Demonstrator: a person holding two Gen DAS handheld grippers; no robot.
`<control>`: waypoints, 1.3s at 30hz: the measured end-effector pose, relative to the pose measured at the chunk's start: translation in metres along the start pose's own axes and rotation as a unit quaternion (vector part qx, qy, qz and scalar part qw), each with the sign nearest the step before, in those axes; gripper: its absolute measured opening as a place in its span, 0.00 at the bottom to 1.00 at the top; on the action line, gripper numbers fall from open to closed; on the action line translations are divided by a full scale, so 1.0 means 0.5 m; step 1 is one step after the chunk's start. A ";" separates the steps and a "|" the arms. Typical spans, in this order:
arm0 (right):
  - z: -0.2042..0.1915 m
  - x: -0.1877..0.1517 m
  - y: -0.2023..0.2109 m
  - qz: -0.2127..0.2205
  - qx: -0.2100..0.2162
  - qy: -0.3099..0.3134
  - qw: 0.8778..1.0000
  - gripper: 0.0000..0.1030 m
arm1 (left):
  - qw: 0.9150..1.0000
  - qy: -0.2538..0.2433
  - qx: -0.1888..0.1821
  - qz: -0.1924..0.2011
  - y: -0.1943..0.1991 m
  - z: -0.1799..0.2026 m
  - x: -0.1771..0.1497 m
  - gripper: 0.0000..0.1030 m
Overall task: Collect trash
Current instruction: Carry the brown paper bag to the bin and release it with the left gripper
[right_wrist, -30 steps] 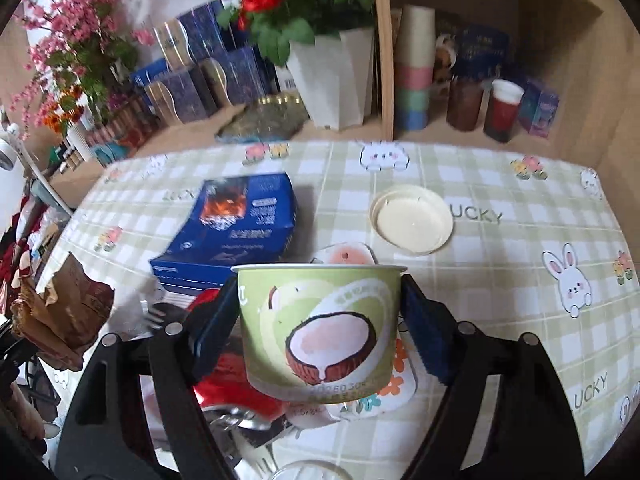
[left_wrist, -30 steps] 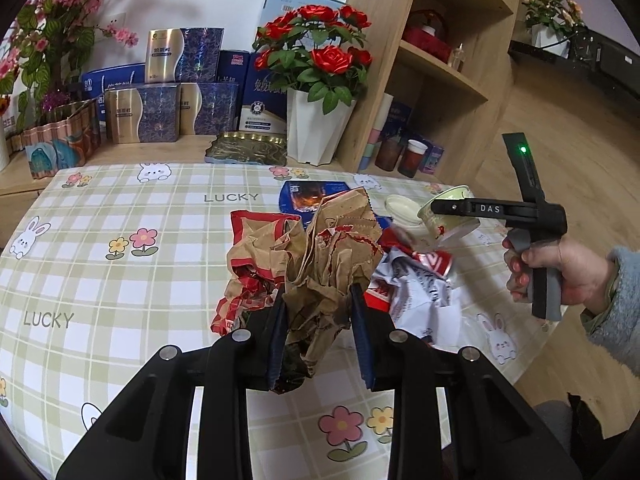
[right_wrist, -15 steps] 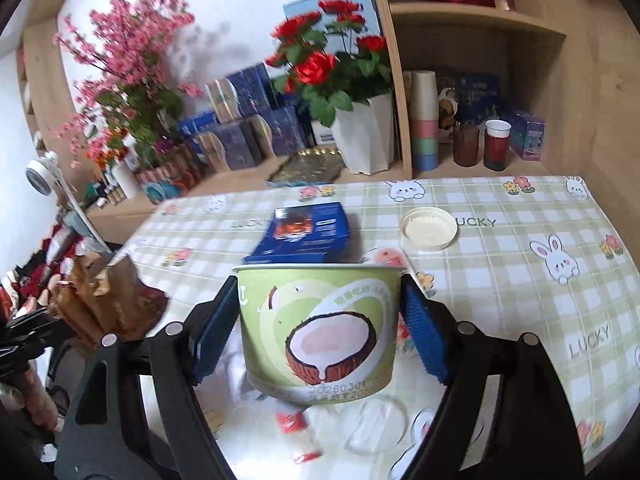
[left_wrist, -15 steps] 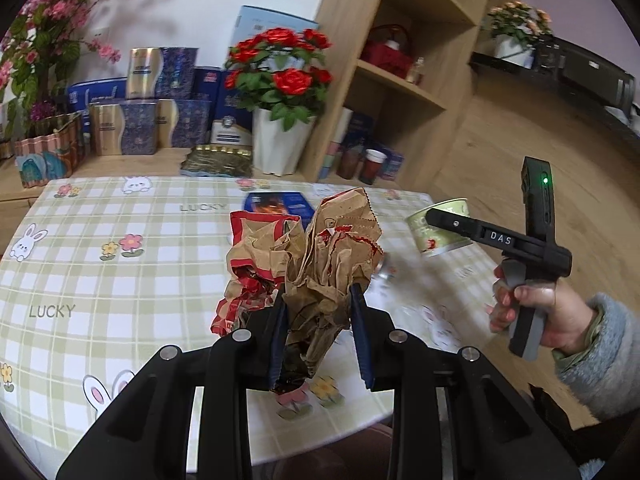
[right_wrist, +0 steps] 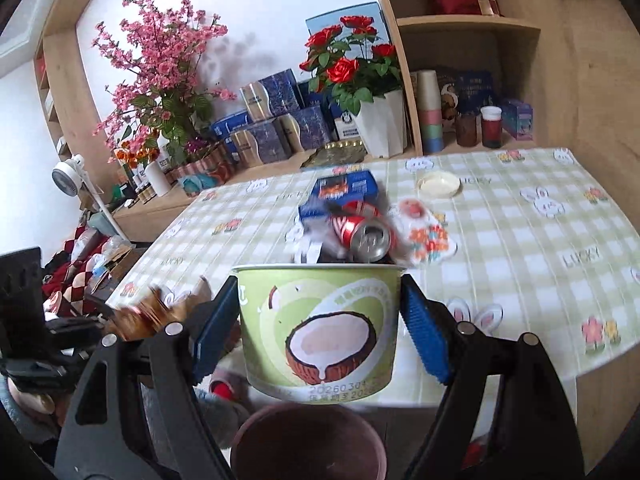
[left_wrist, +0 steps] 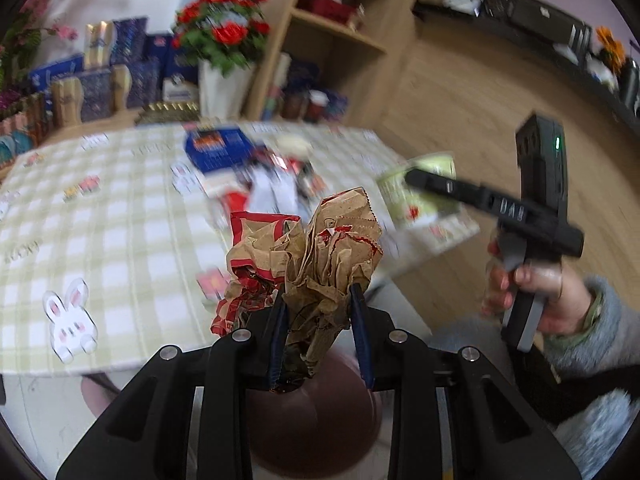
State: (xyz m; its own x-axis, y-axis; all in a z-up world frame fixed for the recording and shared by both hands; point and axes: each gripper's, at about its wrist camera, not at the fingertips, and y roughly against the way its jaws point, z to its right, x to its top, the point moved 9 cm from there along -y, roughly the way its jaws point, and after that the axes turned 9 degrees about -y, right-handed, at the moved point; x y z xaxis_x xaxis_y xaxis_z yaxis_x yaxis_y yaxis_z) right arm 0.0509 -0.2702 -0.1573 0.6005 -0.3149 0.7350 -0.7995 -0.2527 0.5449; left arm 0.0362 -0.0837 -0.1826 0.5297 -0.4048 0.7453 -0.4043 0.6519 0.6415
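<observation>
While left hand-held gripper pinches crumpled wrapper, right hand-held gripper clamps cup.

- Left gripper: black frame, silver round screws, blue ribbed pads.
- Right gripper: same black build and blue pads; in the left wrist view its body bears white lettering, seemingly "DAS", and a green light.
- Right hand: fuzzy grey sleeve.
</observation>
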 end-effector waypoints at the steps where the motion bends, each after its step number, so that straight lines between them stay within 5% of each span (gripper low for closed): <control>1: 0.002 -0.013 0.007 -0.004 -0.002 -0.003 1.000 0.76 | 1.000 -0.002 -0.006 -0.011 -0.009 0.010 -0.016 0.28; 7: 0.024 -0.062 0.034 -0.015 -0.010 -0.007 1.000 0.76 | 0.995 -0.022 -0.027 -0.090 -0.077 0.056 -0.109 0.28; 22: 0.076 -0.091 0.029 -0.033 -0.024 -0.001 0.999 0.76 | 0.966 -0.058 -0.051 -0.247 -0.286 0.080 -0.258 0.35; 25: 0.087 -0.097 0.028 -0.036 -0.027 -0.007 0.999 0.76 | 0.970 -0.037 -0.048 -0.237 -0.304 0.067 -0.253 0.57; 27: 0.094 -0.105 0.024 -0.039 -0.029 -0.011 0.999 0.76 | 0.977 -0.028 -0.037 -0.208 -0.295 0.059 -0.236 0.82; 32: 0.103 -0.127 0.013 -0.052 -0.032 -0.015 0.998 0.76 | 0.988 -0.003 -0.013 -0.156 -0.255 0.024 -0.194 0.88; 39: 0.092 -0.162 -0.003 -0.073 -0.028 -0.013 0.997 0.76 | 0.995 0.002 0.082 -0.059 -0.147 -0.047 -0.131 0.90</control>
State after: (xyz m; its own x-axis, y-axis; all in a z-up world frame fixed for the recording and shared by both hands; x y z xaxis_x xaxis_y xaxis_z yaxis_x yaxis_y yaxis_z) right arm 0.0040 -0.2865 -0.2361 0.7108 -0.3021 0.6353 -0.7020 -0.2465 0.6682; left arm 0.0486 -0.0902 -0.2828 0.5834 -0.4690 0.6631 -0.4559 0.4866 0.7452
